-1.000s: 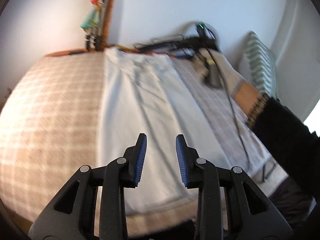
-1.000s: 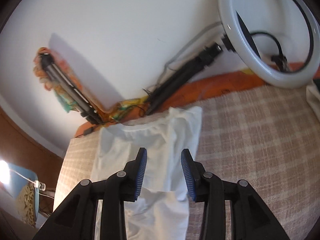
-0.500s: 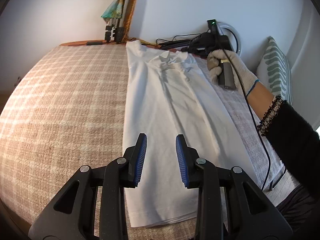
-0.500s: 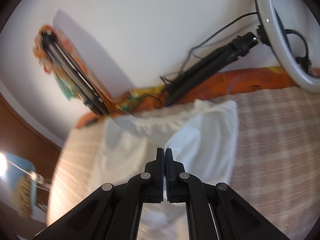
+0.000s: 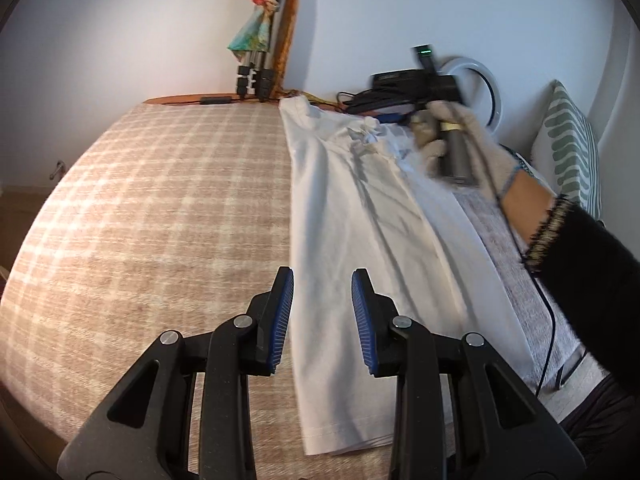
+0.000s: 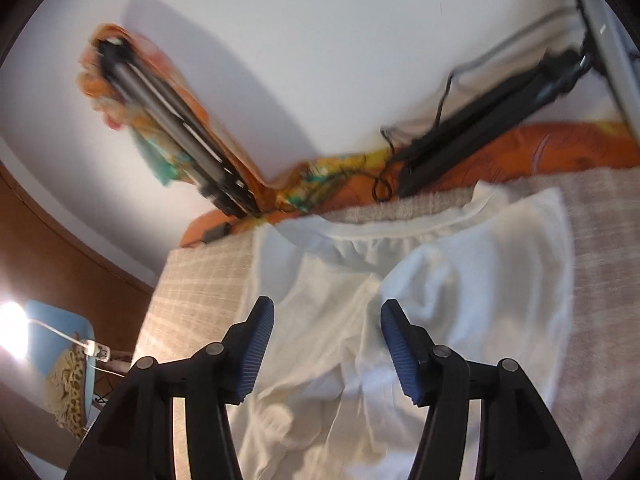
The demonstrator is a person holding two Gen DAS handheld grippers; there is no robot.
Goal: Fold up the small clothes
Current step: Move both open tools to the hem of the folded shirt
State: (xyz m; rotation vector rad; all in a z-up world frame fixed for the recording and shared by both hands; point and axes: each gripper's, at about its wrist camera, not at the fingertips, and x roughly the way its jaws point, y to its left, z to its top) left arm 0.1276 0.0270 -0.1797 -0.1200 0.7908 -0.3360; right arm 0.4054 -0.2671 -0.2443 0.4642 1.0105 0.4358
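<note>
Below both open grippers' fingers (image 6: 256,344) lies the shirt (image 6: 400,300).

the left wrist view looks from the shirt's (image 5: 360,240) hem end along its length toward the wall (image 5: 140,20) at 12 o'clock, held high enough to take in the whole bed (image 5: 160,220), with the right hand (image 5: 468,148) at 2 o'clock. the right wrist view sits close over the collar end of the shirt (image 6: 400,300), tilted, facing the same wall (image 6: 300,40). both share the collar, the tripod (image 5: 264,64) (image 6: 172,120) and the wall.
</note>
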